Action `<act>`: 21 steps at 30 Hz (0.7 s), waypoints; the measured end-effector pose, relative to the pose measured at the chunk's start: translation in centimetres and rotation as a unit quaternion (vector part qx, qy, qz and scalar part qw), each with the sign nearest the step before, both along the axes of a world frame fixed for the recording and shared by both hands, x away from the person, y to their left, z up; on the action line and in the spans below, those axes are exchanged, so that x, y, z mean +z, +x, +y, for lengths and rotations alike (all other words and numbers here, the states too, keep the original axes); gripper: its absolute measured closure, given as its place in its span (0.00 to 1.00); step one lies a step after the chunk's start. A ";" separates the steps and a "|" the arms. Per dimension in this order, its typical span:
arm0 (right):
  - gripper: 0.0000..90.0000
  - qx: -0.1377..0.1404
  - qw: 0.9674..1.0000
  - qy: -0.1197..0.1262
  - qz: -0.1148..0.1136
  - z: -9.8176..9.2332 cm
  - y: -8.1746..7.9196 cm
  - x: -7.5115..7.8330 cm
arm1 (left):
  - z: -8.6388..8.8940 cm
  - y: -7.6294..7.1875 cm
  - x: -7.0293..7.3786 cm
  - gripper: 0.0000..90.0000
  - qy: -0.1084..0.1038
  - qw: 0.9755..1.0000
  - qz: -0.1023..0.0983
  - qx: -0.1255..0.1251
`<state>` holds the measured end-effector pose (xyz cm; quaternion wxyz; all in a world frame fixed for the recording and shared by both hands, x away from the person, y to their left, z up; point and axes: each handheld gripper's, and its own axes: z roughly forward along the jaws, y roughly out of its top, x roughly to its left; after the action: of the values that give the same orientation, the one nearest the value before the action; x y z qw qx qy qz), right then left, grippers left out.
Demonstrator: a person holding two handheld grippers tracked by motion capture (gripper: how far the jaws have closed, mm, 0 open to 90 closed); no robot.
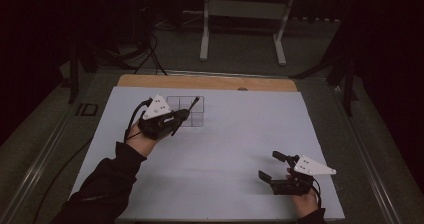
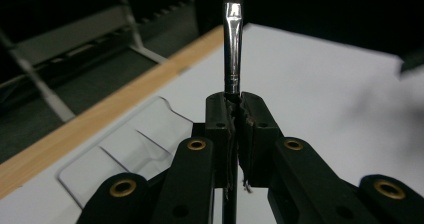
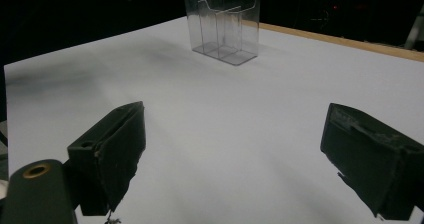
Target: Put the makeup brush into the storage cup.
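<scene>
The left gripper [image 1: 186,115], jaws closed on a thin silver-ferruled paintbrush [image 2: 232,44], hovers at the clear plastic compartment box [image 1: 192,109], far left. The brush probably goes in next. The right gripper [image 1: 274,167] waits wide open, empty.

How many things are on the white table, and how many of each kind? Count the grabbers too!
Paintbrush, clamped in the left hand-held gripper: 1
Clear plastic organizer box with compartments: 1
Hand-held grippers, the left one and the right hand-held gripper, whose jaws stand wide apart: 2
Total: 4
</scene>
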<state>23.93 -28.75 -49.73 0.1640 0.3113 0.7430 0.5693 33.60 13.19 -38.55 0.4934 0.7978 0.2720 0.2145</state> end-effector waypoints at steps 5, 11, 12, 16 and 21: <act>0.12 0.000 1.000 0.000 0.000 0.0 0.0 0.0 | -0.2 0.9 -0.2 0.95 -0.022 0.999 -0.003 0.026; 0.12 0.001 1.000 0.001 0.001 0.0 0.0 0.0 | -0.4 1.6 -0.3 0.95 -0.043 0.998 -0.019 0.053; 0.12 0.001 1.000 0.000 0.001 0.0 0.0 0.0 | -0.4 1.7 -0.3 0.95 -0.049 0.997 -0.022 0.054; 0.12 0.001 1.000 0.001 0.001 0.0 0.0 0.0 | -0.4 2.1 -0.4 0.95 -0.072 0.994 -0.035 0.069; 0.12 0.002 1.000 0.002 0.001 0.0 0.0 0.0 | -0.5 2.5 -0.6 0.95 -0.086 0.992 -0.035 0.080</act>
<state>23.96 -28.74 -49.77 0.1612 0.3109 0.7429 0.5705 36.10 12.73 -39.13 0.5510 0.7200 0.3346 0.2567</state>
